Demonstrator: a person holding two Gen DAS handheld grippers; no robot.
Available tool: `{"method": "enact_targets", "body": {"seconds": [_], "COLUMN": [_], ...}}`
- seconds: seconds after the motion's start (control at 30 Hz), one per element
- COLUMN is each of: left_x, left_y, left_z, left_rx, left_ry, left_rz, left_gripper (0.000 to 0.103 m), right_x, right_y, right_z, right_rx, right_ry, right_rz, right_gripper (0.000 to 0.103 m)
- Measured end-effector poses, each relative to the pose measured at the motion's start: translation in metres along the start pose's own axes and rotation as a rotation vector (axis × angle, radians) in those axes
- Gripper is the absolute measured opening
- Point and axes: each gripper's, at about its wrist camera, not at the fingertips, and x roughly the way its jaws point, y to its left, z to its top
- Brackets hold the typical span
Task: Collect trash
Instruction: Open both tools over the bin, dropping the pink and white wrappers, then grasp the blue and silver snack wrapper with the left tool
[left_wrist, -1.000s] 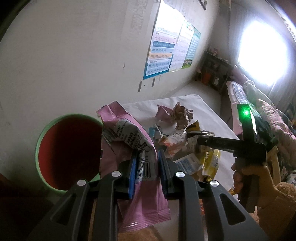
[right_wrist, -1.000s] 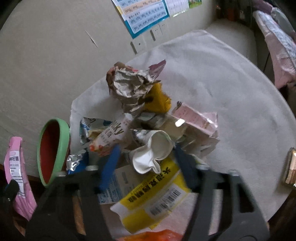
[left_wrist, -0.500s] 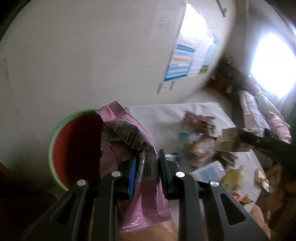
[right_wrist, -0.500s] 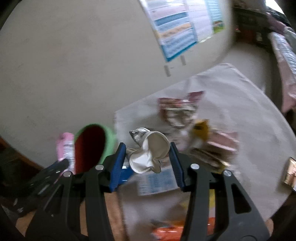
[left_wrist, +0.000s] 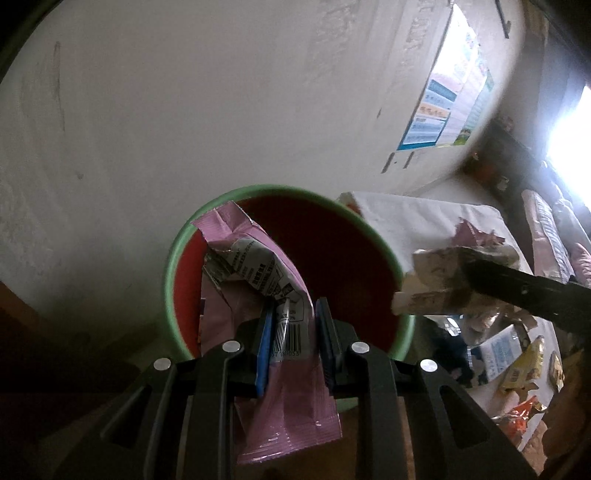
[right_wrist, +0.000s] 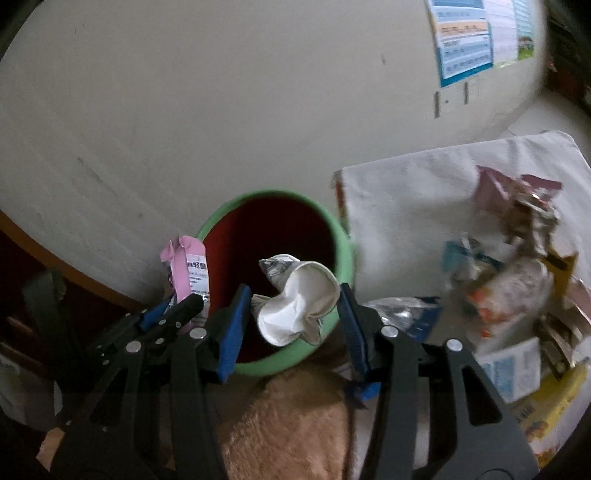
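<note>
Dim overall, lit from a blown-out window (left_wrist: 570, 122) far off to the right of the left gripper (left_wrist: 293, 334), with glare washing over the poster (left_wrist: 443, 107). Deep shadow under both tools and inside the bin (left_wrist: 369, 225) (red interior nearly black at its far side). Strong fisheye bending, dark vignette at every corner. Motion blur smearing the litter pile (right_wrist: 513, 280) right of the right gripper (right_wrist: 291, 315); fingers themselves sharp.
</note>
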Motion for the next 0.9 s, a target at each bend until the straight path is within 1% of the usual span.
{"method": "enact_targets", "body": {"seconds": [0.07, 0.1, 0.13, 0.17, 0.2, 0.23, 0.27, 0.4, 0.5, 0.7, 0.77, 0.87, 0.9], "left_x": [0.005, 0.007, 0.009, 0.011, 0.013, 0.013, 0.013, 0.012, 0.008, -0.011, -0.017, -0.023, -0.024], "left_y": [0.004, 0.006, 0.007, 0.009, 0.012, 0.015, 0.018, 0.021, 0.020, 0.004, -0.010, -0.032, -0.044], "left_z": [0.000, -0.001, 0.000, 0.000, -0.001, -0.002, -0.003, -0.005, -0.004, -0.003, -0.002, -0.003, -0.004], "left_rx": [-0.006, -0.008, -0.014, -0.025, -0.034, -0.053, -0.060, -0.077, -0.080, -0.043, -0.016, 0.021, 0.050], "left_ry": [0.010, 0.013, 0.015, 0.016, 0.016, 0.014, 0.013, 0.020, 0.007, -0.038, -0.045, -0.048, -0.039], "left_rz": [0.000, 0.000, 0.001, 0.007, 0.007, 0.006, 0.004, 0.007, 0.015, 0.013, -0.007, -0.054, -0.079], "left_gripper": [0.022, 0.026, 0.029, 0.039, 0.044, 0.052, 0.054, 0.054, 0.054, 0.054, 0.054, 0.054, 0.054], "right_x": [0.009, 0.008, 0.011, 0.010, 0.008, 0.004, 0.001, -0.014, -0.030, -0.071, -0.088, -0.108, -0.116], "right_y": [0.009, 0.013, 0.015, 0.016, 0.016, 0.015, 0.015, 0.008, -0.001, -0.030, -0.044, -0.066, -0.074], "right_z": [0.004, 0.005, 0.007, 0.007, 0.007, 0.005, 0.005, 0.000, -0.011, -0.037, -0.047, -0.064, -0.070], "right_rx": [-0.009, -0.009, -0.008, -0.005, -0.004, -0.005, -0.007, 0.001, 0.009, 0.035, 0.046, 0.071, 0.084], "right_ry": [0.009, 0.012, 0.013, 0.006, -0.003, -0.009, -0.015, -0.031, -0.041, -0.089, -0.113, -0.137, -0.145], "right_rz": [0.006, 0.013, 0.014, 0.012, 0.014, 0.018, 0.016, 0.017, 0.000, -0.069, -0.109, -0.160, -0.179], "right_gripper": [0.049, 0.052, 0.061, 0.065, 0.065, 0.066, 0.067, 0.068, 0.068, 0.068, 0.072, 0.072, 0.072]}}
